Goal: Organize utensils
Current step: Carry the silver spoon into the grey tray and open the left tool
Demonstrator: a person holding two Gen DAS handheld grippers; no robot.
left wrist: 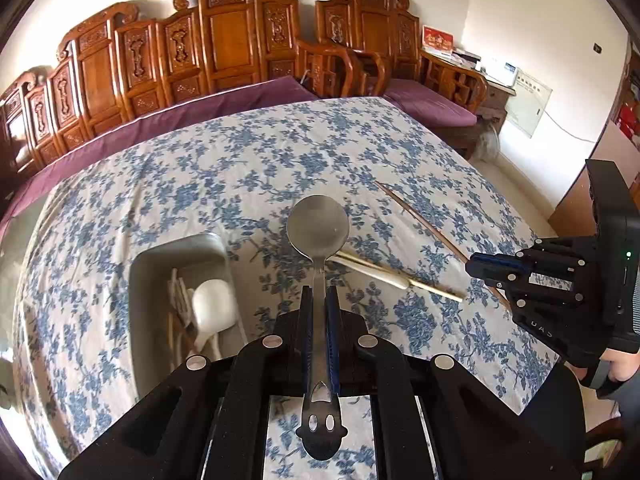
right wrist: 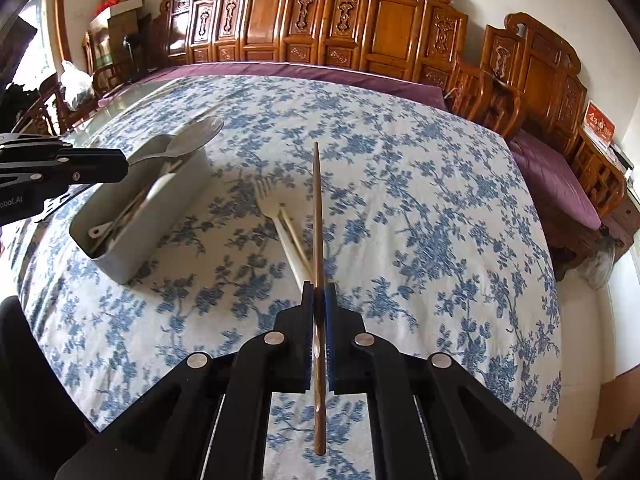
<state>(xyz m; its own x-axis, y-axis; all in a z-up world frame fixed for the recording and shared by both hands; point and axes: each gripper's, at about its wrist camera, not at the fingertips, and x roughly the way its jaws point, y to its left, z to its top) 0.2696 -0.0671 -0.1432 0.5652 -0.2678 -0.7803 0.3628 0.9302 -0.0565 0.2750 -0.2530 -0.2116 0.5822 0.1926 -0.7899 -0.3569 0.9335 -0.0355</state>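
My left gripper [left wrist: 320, 294] is shut on the handle of a metal spoon [left wrist: 318, 224], held above the cloth with its bowl pointing away. Left of it stands a grey tray [left wrist: 176, 246] holding a white spoon [left wrist: 212, 304] and some chopsticks. My right gripper [right wrist: 319, 288] is shut on a brown chopstick [right wrist: 317, 200] that points forward, lifted off the table. Below it lie a white fork [right wrist: 272, 204] and a pale chopstick [right wrist: 296, 240]. The left wrist view shows the right gripper [left wrist: 476, 266] at the right with the brown chopstick [left wrist: 420, 220].
A blue floral cloth [right wrist: 400, 220] covers the table. A carved wooden bench [left wrist: 224, 40] with purple cushions runs along the far side. The table's right edge [left wrist: 532, 236] drops to a pale floor. The grey tray [right wrist: 160, 240] stands at the left, the left gripper [right wrist: 120, 168] above it.
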